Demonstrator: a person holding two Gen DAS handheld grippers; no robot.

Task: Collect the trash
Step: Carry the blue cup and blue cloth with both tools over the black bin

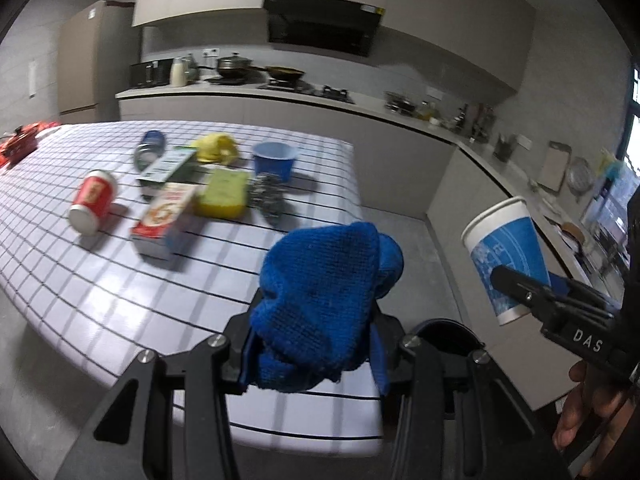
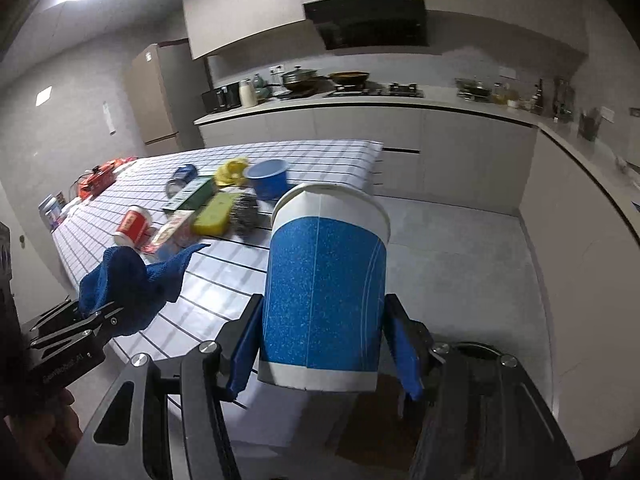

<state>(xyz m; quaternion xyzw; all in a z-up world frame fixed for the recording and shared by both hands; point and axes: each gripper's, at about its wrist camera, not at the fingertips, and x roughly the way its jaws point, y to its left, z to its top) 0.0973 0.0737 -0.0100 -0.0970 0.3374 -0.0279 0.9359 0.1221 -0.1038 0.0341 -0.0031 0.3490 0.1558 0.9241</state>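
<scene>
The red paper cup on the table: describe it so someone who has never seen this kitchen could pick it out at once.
Start at the table with the white, black-gridded cloth, and find the cluster of clutter on it. The red paper cup lies tipped on its side at the cluster's left edge, beside a red-and-white carton. It is the only red cup; the blue bowl stands upright.

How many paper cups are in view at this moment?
2. A blue-and-white paper cup is held upright in the right gripper, off the table edge. A red-and-white paper cup lies on its side on the checked table. None looks hidden.
</scene>
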